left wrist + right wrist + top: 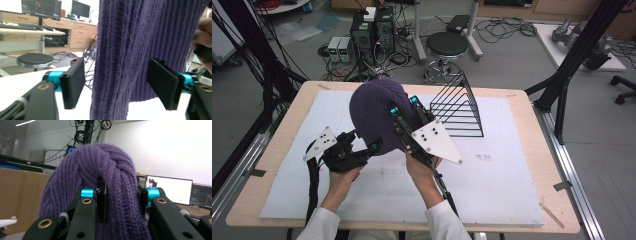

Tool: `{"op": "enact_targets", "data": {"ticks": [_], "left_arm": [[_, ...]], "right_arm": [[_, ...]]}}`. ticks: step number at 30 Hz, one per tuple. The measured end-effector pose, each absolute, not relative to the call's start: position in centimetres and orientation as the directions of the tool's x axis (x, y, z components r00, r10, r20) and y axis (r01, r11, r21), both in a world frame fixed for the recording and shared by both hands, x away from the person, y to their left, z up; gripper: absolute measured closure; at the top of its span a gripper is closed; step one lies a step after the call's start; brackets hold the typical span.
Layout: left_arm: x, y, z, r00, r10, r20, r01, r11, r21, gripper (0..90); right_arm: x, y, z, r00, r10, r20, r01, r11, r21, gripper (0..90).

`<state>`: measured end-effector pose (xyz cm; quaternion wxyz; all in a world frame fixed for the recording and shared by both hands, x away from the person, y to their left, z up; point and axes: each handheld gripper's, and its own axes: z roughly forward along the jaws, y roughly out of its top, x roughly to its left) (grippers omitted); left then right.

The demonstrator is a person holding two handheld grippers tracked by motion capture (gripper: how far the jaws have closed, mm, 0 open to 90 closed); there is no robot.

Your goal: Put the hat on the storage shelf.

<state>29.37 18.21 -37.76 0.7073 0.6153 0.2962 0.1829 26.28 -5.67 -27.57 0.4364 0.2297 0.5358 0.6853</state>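
Note:
A purple knitted hat (377, 115) hangs lifted above the white mat, draped over my right gripper (404, 104), which is tilted upward. In the right gripper view the jaws are shut on a thick fold of the hat (120, 192), and the knit bunches over the fingertips. My left gripper (373, 148) sits low at the hat's left lower edge. In the left gripper view its black pads (73, 86) stand wide apart, with the hanging knit (135, 50) between them and touching neither.
A black wire rack (457, 106) stands on the white mat (502, 165) just right of the hat. A round stool (447, 45) and computer boxes (372, 30) sit on the floor beyond the table's far edge.

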Motion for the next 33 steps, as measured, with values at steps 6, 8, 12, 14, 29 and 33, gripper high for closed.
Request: {"op": "enact_targets", "data": {"ticks": [6,8,12,14,29,33], "left_arm": [[29.6,17.4,-37.6,0.789,0.589,-0.176,0.107,0.15,0.983,59.4],[29.7,17.4,-37.6,0.8,0.574,-0.176,0.107,0.152,0.983,74.1],[29.9,17.1,-37.5,0.795,0.585,-0.162,0.099,0.14,0.985,80.3],[30.0,17.2,-37.4,0.791,0.592,-0.154,0.092,0.133,0.987,81.3],[31.4,17.8,-36.1,0.762,0.631,-0.145,0.074,0.138,0.988,81.5],[31.7,17.5,-35.4,0.763,0.633,-0.128,0.06,0.127,0.99,81.5]], "right_arm": [[26.3,-6.2,-27.7,-0.506,0.849,-0.153,-0.354,-0.043,0.934,71.3],[26.4,-6.6,-27.7,-0.499,0.854,-0.151,-0.354,-0.041,0.934,71.3],[26.6,-7.3,-27.7,-0.485,0.86,-0.16,-0.356,-0.027,0.934,71.3],[26.7,-7.5,-27.7,-0.48,0.863,-0.16,-0.351,-0.021,0.936,71.4],[29.7,-8.6,-27.4,-0.433,0.881,-0.193,-0.336,0.04,0.941,71.4],[30.4,-9.0,-26.5,-0.42,0.883,-0.211,-0.352,0.056,0.934,71.3]]}}
